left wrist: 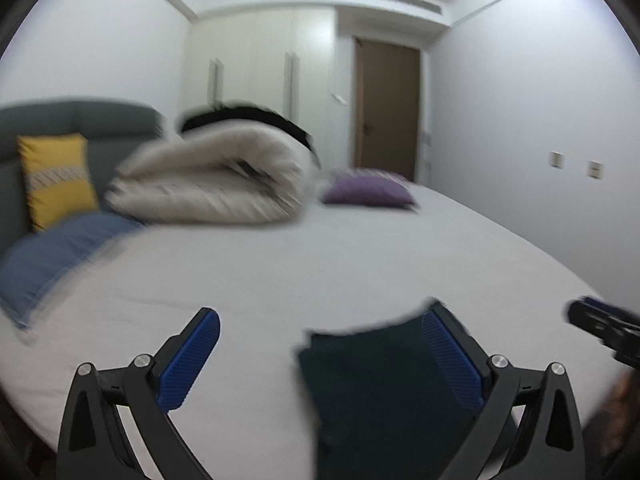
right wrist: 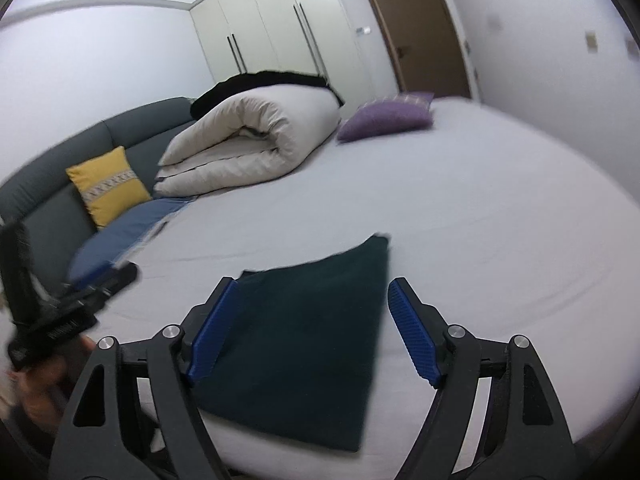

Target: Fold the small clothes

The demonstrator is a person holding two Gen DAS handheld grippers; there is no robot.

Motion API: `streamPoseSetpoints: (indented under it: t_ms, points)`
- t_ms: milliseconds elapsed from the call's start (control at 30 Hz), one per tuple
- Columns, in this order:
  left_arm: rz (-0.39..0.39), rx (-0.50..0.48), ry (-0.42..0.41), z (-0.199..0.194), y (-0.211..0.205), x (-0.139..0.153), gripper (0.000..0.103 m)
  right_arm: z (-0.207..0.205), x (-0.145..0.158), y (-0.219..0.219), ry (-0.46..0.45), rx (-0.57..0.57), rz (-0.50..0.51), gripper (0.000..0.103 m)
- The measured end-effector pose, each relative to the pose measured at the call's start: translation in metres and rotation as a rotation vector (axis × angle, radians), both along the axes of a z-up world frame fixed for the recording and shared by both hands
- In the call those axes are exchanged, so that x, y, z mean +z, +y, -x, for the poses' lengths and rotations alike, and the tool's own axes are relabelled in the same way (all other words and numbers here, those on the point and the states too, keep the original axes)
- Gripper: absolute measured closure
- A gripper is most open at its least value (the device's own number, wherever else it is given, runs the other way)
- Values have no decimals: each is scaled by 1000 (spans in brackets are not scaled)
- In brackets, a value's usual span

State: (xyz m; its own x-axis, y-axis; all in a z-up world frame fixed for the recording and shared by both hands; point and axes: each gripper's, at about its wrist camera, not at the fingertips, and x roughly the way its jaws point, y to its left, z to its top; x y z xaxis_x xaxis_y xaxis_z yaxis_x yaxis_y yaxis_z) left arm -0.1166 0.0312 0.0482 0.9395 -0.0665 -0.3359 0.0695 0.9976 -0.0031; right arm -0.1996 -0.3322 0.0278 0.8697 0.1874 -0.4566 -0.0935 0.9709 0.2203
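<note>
Both claws stand wide with nothing gripped: the left claw (left wrist: 320, 356) and the right claw (right wrist: 314, 332) hover over one bed (right wrist: 480, 208). One rolled cream duvet (right wrist: 248, 136) lies far left, beside three cushions: blue (right wrist: 120, 236), yellow (right wrist: 108, 184), purple (right wrist: 388, 116). One folded dark green garment (right wrist: 304, 344) lies flat at the near edge.

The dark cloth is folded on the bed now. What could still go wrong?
1. The dark green folded cloth lies near the bed's front edge; a nudge might slide it off.
2. Both hand-held grippers, left and right, are open right above it, so a blue pad could snag and undo the fold.
</note>
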Motion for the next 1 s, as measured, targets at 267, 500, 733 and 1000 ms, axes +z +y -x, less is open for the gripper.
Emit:
streamPoseSetpoints:
  t_ms: [267, 500, 733, 1000]
  points:
    - [-163, 146, -157, 25, -5, 32, 0, 49, 46, 10, -232, -191, 158, 0]
    - [-139, 134, -98, 27, -4, 56, 0, 93, 110, 8, -371, -243, 141, 0]
    - [-76, 127, 61, 14, -4, 45, 0, 108, 154, 11, -320, -197, 116, 0]
    - [-128, 134, 311, -13, -10, -23, 0, 63, 102, 18, 56, -211, 158, 0]
